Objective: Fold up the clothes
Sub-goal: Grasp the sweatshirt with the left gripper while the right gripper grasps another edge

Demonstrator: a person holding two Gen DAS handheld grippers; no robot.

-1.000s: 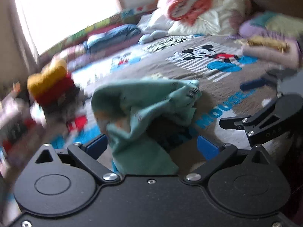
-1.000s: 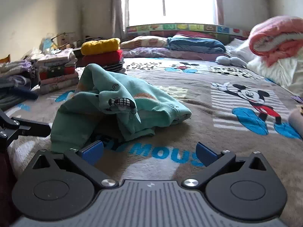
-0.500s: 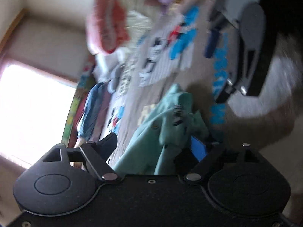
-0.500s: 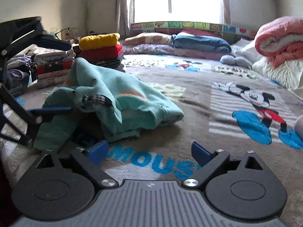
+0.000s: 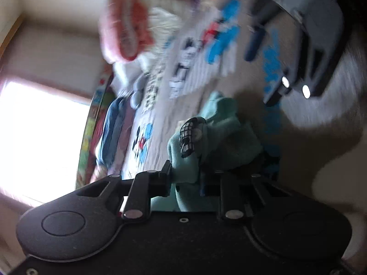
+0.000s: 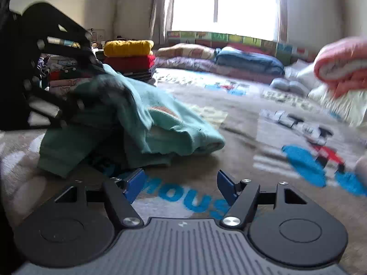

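Note:
A crumpled teal garment point(image 6: 160, 123) with a checked patch point(image 5: 190, 135) lies on the grey cartoon-print bedspread point(image 6: 240, 123). My left gripper point(image 5: 185, 176), rolled onto its side, has its jaws closing on a bunched edge of the garment, and the cloth is pinched between the pads. In the right wrist view the left gripper point(image 6: 98, 84) bites the garment's left side. My right gripper point(image 6: 181, 183) hovers low over the bedspread in front of the garment. Its blue pads point(image 6: 134, 184) are closing, with only bedspread between them.
A stack of folded yellow and red clothes point(image 6: 128, 55) stands at the back left. Blue and patterned bedding point(image 6: 247, 60) lines the window side. A rolled pink blanket point(image 6: 341, 64) on white bedding sits at the right.
The left gripper rolled onto its side and its jaws narrowed from wide apart to pinching the teal garment. The right gripper's jaws narrowed and it edged closer to the garment.

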